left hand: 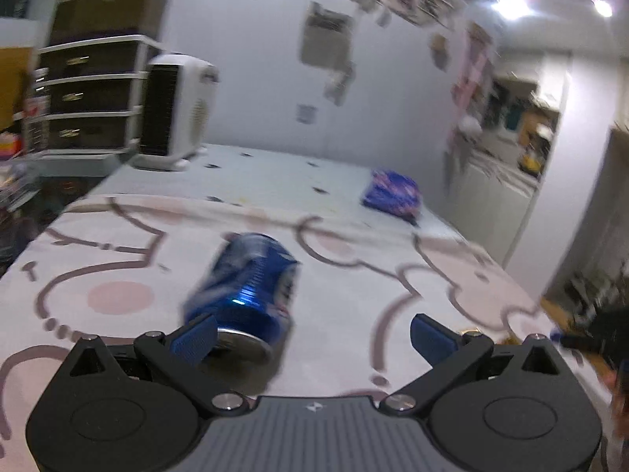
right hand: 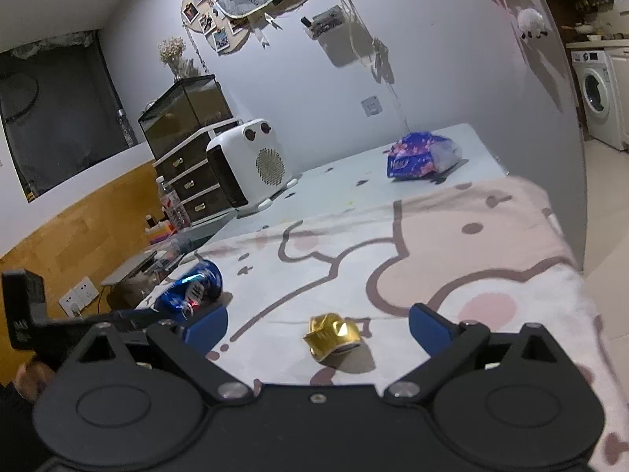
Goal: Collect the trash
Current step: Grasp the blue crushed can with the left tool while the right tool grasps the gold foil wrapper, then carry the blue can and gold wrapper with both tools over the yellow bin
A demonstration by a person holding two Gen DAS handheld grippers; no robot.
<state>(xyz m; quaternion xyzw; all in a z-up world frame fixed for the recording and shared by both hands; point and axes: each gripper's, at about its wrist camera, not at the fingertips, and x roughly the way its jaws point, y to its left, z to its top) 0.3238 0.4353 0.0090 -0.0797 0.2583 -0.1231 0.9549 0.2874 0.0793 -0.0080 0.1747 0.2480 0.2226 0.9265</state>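
Patterned tablecloth holds blue can near its edge.

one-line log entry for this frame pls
left gripper: open, blue can lying at its left jaw | right gripper: open, crumpled gold wrapper between jaws, ungrasped | blue packet far side of table

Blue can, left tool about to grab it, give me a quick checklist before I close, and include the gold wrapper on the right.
1. Left tool open: ok, fingers spread wide.
2. Blue can between the fingers: not ok, it lies on its side against the left finger, off centre.
3. Can at rest: cannot tell, the left wrist view is blurred.
4. Right tool open: ok.
5. Gold wrapper between the right fingers: ok, roughly centred on the cartoon cloth.
6. Bin for the trash: cannot tell, none in view.
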